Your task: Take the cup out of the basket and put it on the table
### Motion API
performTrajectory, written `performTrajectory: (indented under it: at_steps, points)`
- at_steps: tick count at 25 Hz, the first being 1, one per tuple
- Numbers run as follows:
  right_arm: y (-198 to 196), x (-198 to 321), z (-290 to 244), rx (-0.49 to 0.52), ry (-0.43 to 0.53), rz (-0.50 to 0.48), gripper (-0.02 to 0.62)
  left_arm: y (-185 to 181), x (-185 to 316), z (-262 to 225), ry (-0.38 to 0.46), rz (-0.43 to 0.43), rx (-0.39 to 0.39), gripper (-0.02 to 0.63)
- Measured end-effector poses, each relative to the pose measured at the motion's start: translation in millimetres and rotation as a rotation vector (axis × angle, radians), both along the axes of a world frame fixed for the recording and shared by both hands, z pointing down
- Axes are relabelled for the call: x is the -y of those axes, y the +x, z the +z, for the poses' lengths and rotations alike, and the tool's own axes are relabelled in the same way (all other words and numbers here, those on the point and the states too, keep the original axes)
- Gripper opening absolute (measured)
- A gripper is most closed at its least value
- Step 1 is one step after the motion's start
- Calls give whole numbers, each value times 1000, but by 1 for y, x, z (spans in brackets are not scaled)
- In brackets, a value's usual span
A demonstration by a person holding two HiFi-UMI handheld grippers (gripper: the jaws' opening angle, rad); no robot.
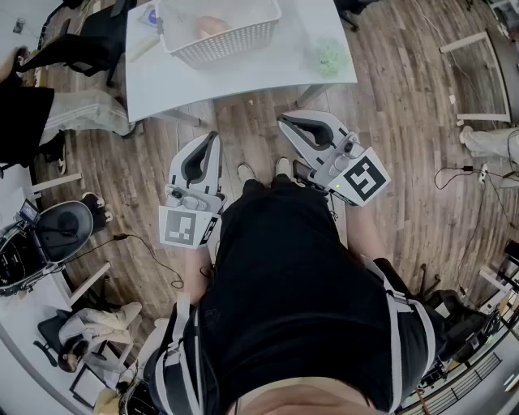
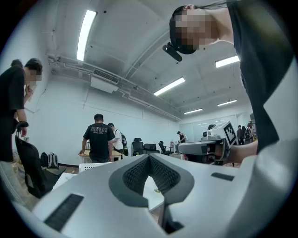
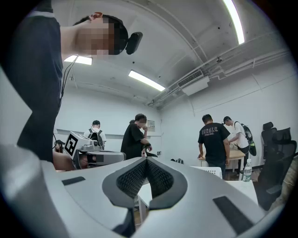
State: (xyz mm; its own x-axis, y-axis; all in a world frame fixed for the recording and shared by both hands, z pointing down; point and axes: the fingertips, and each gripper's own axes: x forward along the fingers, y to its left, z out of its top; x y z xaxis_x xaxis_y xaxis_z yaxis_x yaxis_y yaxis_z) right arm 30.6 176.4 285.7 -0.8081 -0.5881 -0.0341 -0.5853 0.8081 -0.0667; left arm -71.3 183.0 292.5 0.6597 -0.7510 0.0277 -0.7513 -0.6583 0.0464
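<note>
In the head view a white basket [image 1: 235, 40] stands on the white table [image 1: 243, 81] ahead of me. A pale orange cup [image 1: 212, 26] lies inside it. My left gripper [image 1: 214, 136] and right gripper [image 1: 283, 121] are held level over the wooden floor, short of the table's near edge. Both have their jaws shut with nothing between them. In the left gripper view the left gripper [image 2: 149, 156] points at the table, with the right gripper [image 2: 209, 148] beside it. The right gripper [image 3: 146, 159] shows the basket [image 3: 209, 170] ahead on the right.
A green crumpled thing [image 1: 328, 57] lies on the table's right part and a small blue-and-white item [image 1: 150, 16] at its left. A bottle [image 3: 247, 171] stands on the table. Several people stand in the room. An office chair [image 1: 57, 231] and cables are on the floor.
</note>
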Motion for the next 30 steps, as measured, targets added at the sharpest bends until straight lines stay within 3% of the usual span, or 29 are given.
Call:
performTrajectory:
  at_steps: [18,30]
  points:
    - [14,4,9,-1,-28,-7,18,16,0,0,4,-5,8,18]
    - [52,8,22,-14,-40,10,18,51,-3,11,-35,-48,9,19]
